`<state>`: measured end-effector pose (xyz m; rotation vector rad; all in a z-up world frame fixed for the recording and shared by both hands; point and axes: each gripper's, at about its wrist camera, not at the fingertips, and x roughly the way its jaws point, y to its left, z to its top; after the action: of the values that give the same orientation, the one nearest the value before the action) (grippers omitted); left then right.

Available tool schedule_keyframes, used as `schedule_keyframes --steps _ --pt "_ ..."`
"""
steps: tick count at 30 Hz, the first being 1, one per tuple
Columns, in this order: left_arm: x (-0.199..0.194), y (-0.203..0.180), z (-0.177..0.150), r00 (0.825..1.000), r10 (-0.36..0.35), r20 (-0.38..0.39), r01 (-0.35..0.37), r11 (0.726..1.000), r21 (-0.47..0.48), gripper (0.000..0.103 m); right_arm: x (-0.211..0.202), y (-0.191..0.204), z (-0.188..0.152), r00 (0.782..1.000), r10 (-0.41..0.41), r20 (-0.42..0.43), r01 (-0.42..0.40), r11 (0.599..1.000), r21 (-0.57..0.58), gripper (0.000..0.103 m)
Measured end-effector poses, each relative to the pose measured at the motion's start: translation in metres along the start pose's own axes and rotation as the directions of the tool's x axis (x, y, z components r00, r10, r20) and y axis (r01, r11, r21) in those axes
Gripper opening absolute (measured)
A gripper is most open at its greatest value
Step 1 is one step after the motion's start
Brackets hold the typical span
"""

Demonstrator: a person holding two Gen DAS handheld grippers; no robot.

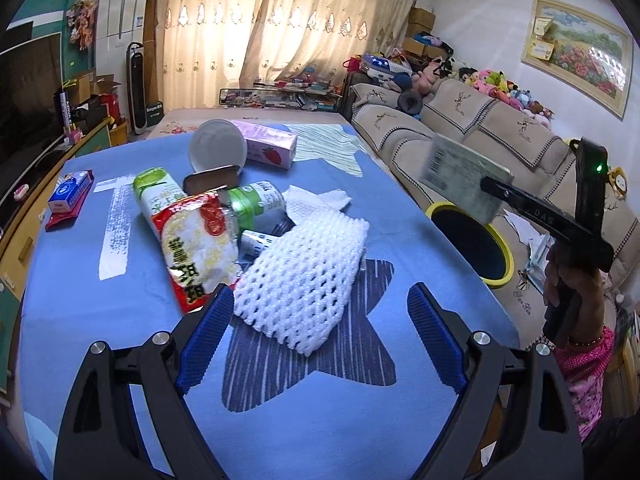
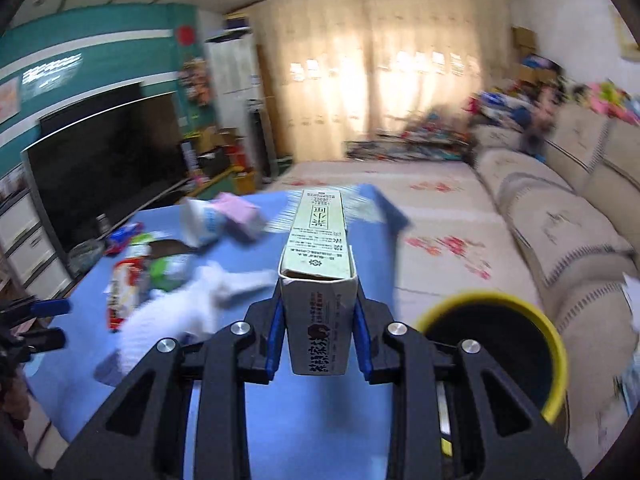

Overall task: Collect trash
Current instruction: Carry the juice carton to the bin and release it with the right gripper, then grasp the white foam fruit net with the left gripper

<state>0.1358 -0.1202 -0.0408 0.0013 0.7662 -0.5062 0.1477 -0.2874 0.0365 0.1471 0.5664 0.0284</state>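
Observation:
My right gripper (image 2: 318,332) is shut on a long pale green carton (image 2: 318,248), held in the air above the table's right edge, beside a yellow-rimmed black bin (image 2: 520,344). In the left wrist view the carton (image 1: 460,176) hangs blurred above the bin (image 1: 472,240). My left gripper (image 1: 320,332) is open and empty, low over the blue tablecloth (image 1: 120,340), its fingers either side of a white foam net (image 1: 304,284). Behind the net lies a heap: a red-and-white snack bag (image 1: 196,240), green-labelled bottles (image 1: 256,204), a tissue (image 1: 316,204), a pink carton (image 1: 268,144).
A small blue-and-red packet (image 1: 68,196) lies at the table's left. A beige sofa (image 1: 480,132) with plush toys runs along the right. A television (image 2: 104,176) stands to the left. Curtains hang at the back.

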Motion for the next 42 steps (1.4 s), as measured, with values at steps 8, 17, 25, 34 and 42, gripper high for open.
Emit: schedule_keyframes --steps 8,17,25,34,42 --pt "0.015 -0.018 0.002 1.0 -0.006 -0.028 0.008 0.999 0.042 0.087 0.0 -0.083 -0.04 0.977 -0.203 -0.071 0.212 0.966 0.146 0.028" --pt "0.05 -0.026 -0.003 0.995 0.01 -0.094 -0.005 0.998 0.062 0.087 0.034 -0.139 -0.076 0.935 -0.293 -0.2 0.335 0.914 0.227 0.028" --pt "0.07 -0.027 -0.005 0.992 0.036 -0.124 -0.027 0.997 0.074 0.087 0.055 -0.149 -0.088 0.912 -0.326 -0.249 0.381 0.899 0.217 0.029" --pt "0.08 -0.027 -0.006 0.99 0.044 -0.135 -0.032 0.995 0.09 0.087 0.048 -0.135 -0.078 0.911 -0.355 -0.212 0.395 0.899 0.19 0.042" --pt "0.094 -0.024 -0.007 0.987 0.059 -0.153 -0.044 0.994 0.099 0.077 0.041 -0.123 -0.077 0.921 -0.335 -0.201 0.371 0.911 0.18 0.042"
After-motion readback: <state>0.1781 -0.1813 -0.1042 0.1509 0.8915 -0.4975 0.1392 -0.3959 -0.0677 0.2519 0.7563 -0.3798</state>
